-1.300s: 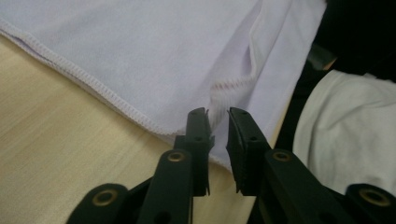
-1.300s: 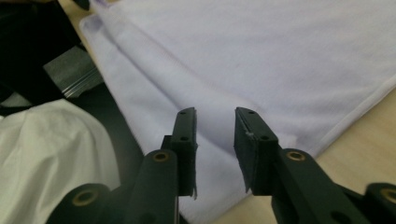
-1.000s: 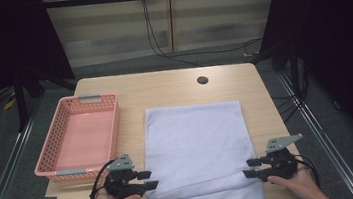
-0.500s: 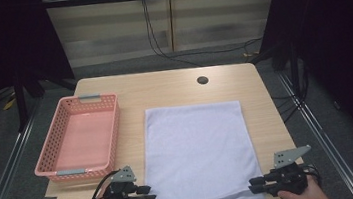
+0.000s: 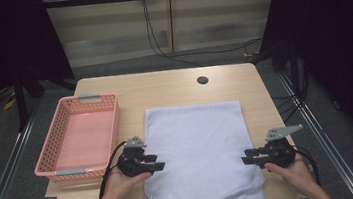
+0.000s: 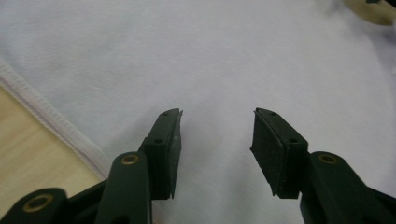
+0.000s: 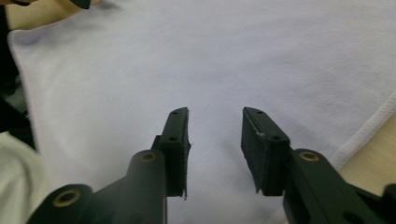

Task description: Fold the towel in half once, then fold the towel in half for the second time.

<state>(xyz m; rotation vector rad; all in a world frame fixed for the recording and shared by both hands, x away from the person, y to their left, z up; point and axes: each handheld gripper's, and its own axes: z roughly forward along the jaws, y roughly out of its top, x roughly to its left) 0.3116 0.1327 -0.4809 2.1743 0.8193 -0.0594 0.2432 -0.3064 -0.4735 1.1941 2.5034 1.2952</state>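
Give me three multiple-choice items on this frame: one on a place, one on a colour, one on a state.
1. Where is the basket relative to the towel?
A. To its left on the table
B. On top of it
C. To its right

2. What colour is the basket?
A. Blue
B. Pink
C. Black

3. What is the state of the left gripper?
A. Shut on the basket rim
B. Shut on a bottle
C. Open over the towel

Answers: 1 A, the high view shows it beside the towel's left edge. 2 B, its mesh walls are pink. 3 C, the left gripper view shows a gap between the pads with flat towel beyond.
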